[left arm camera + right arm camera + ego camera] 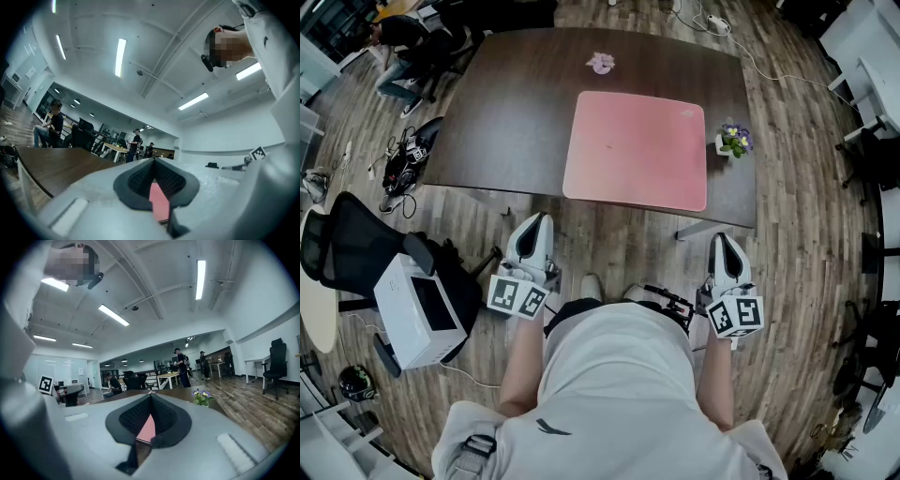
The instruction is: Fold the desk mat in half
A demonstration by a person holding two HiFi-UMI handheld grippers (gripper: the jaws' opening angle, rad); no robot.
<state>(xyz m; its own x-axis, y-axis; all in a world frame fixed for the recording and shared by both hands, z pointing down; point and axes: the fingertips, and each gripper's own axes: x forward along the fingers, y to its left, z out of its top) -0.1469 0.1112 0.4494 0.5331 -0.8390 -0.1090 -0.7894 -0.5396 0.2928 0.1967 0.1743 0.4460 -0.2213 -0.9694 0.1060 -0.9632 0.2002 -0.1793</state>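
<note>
Left gripper (538, 223), lower left of head view: jaws pressed together, empty, short of the dark brown wooden table (497, 122). Flat pink rectangular desk mat (637, 148) sits upper centre, not yet folded. Small white pot of purple flowers (733, 142) just beside the mat's right edge, so a fold could tip it. Right gripper (722, 242), lower right: closed, empty. The thin mat edge may slip from a pinch.

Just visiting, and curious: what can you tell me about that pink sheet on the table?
The desk mat is a thin pink rectangle with rounded corners and a small pale mark at its far right corner. It lies flat and unfolded on the dark table, its near edge close to the table's edge. A small flower pot stands just off its right side. Nothing rests on it.
</note>
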